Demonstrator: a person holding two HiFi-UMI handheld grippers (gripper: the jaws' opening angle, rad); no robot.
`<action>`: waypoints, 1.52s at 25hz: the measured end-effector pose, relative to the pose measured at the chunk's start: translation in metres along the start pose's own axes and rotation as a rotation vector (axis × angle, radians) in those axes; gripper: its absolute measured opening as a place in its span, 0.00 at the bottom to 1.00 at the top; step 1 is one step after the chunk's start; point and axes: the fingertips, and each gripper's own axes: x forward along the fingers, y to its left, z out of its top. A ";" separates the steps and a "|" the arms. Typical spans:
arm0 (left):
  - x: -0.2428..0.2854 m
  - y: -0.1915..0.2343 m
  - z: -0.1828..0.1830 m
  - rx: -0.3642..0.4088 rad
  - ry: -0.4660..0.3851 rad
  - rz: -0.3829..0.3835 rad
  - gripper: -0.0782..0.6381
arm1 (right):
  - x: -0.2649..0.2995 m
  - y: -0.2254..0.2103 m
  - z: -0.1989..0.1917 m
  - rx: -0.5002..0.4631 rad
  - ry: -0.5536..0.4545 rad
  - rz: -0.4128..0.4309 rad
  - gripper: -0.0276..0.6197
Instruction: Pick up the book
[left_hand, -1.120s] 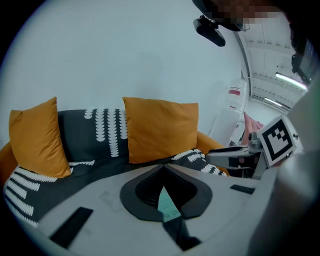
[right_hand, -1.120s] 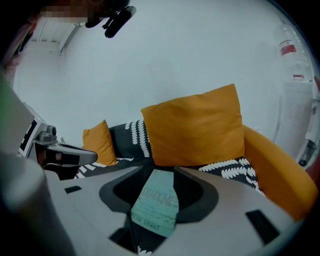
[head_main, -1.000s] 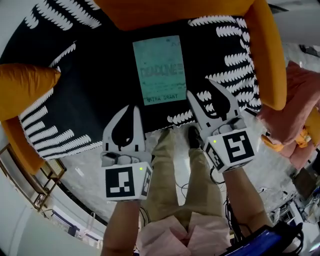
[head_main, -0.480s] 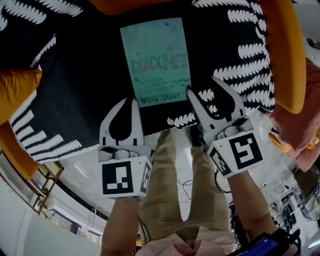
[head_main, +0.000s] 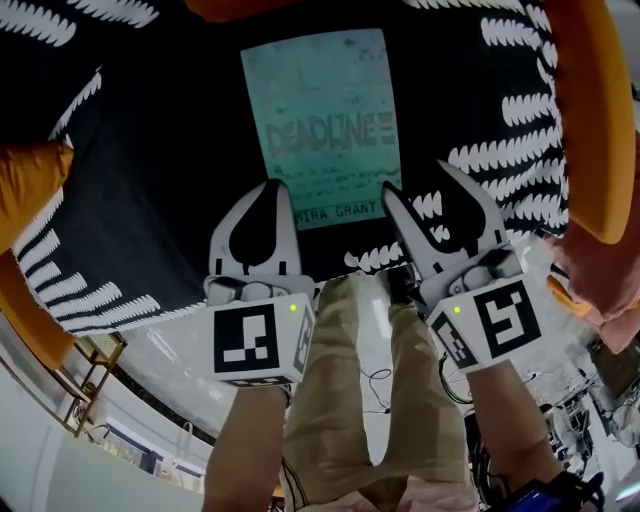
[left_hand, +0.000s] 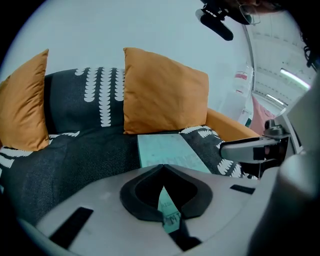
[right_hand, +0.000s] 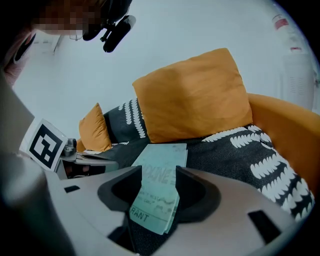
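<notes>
The book (head_main: 322, 125) is laid flat on the seat (head_main: 150, 150), upper centre of the head view. Its lower right corner is best taken between the parted, empty jaws of the right gripper (head_main: 415, 178), which is lined up on it, while the left gripper (head_main: 272, 185) is held closed on nothing at the lower left corner. Open seat is left either side, bounded by cushions (head_main: 20, 190) and the front edge below.

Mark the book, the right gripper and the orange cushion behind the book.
book (head_main: 322, 120): head view, middle of its teal cover.
right gripper (head_main: 414, 176): head view, midway between its open fingertips.
orange cushion (left_hand: 165, 92): left gripper view, middle of its front face.
</notes>
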 end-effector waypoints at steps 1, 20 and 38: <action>0.002 0.001 0.000 0.000 -0.001 -0.002 0.13 | 0.001 0.000 0.000 -0.001 -0.001 -0.001 0.37; 0.036 0.024 -0.028 -0.029 0.075 0.030 0.12 | 0.014 -0.003 -0.001 -0.013 0.018 0.005 0.39; 0.035 0.061 -0.035 -0.237 0.080 0.069 0.12 | 0.034 0.007 -0.011 0.046 0.073 0.065 0.47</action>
